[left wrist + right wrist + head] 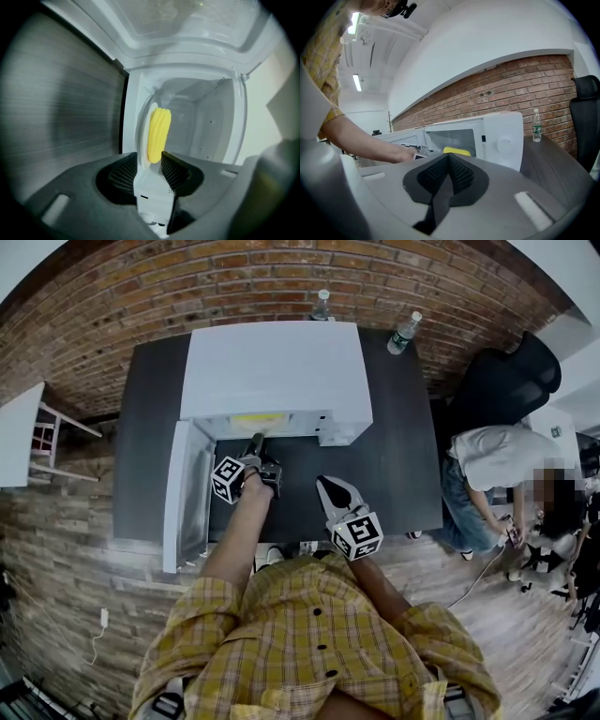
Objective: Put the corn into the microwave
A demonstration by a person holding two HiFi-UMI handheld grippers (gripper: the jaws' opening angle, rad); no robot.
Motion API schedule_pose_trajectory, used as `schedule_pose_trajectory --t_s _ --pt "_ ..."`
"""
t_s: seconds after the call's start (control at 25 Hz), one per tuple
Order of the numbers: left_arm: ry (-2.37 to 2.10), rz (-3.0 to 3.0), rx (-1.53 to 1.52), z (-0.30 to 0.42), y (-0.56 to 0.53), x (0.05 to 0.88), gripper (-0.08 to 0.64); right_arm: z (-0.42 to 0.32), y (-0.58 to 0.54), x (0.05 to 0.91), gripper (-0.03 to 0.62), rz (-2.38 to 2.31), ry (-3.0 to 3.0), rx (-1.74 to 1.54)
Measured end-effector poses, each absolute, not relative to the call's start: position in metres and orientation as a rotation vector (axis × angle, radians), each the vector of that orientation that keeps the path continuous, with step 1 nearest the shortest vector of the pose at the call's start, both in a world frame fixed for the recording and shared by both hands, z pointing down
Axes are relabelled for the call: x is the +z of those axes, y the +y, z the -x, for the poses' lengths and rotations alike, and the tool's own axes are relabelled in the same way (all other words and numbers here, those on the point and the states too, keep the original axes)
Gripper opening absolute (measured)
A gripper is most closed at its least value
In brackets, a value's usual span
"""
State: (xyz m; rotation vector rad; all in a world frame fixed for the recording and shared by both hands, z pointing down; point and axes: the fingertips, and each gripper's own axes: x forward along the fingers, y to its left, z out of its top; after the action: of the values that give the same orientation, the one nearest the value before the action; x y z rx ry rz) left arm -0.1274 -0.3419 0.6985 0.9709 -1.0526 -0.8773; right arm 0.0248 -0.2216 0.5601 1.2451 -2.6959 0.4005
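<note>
The bench [403, 474], the white microwave [277, 371] and both sets of jaws are taken in from above by the head view, which is aimed steeply down. The left gripper view is set close at the microwave's open front and pointed into the cavity (rolled, so the bench stands at its left edge), the corn [158, 133] right ahead. The right gripper view is held farther back, faced across the bench at the microwave's front. Cavity and corn are shared by both gripper views.
</note>
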Motion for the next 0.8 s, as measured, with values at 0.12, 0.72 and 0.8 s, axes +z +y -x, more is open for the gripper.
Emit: schedule_pose_trajectory --t_s 0.12,0.72,0.8 --pt "-1.049 -1.003 -0.878 0.129 -0.33 0.689 0.11 -0.024 -0.22 0.56 0.003 -1.246 -2.699 0.398" --pt "-0.997 -1.272 -0.792 0.116 -0.278 0.643 0.0 -0.016 -0.205 0.556 0.004 -1.244 -2.712 0.376" --pt "-0.982 -1.323 -0.779 0.112 -0.271 0.636 0.0 -0.016 -0.203 0.555 0.005 -1.246 -2.715 0.377"
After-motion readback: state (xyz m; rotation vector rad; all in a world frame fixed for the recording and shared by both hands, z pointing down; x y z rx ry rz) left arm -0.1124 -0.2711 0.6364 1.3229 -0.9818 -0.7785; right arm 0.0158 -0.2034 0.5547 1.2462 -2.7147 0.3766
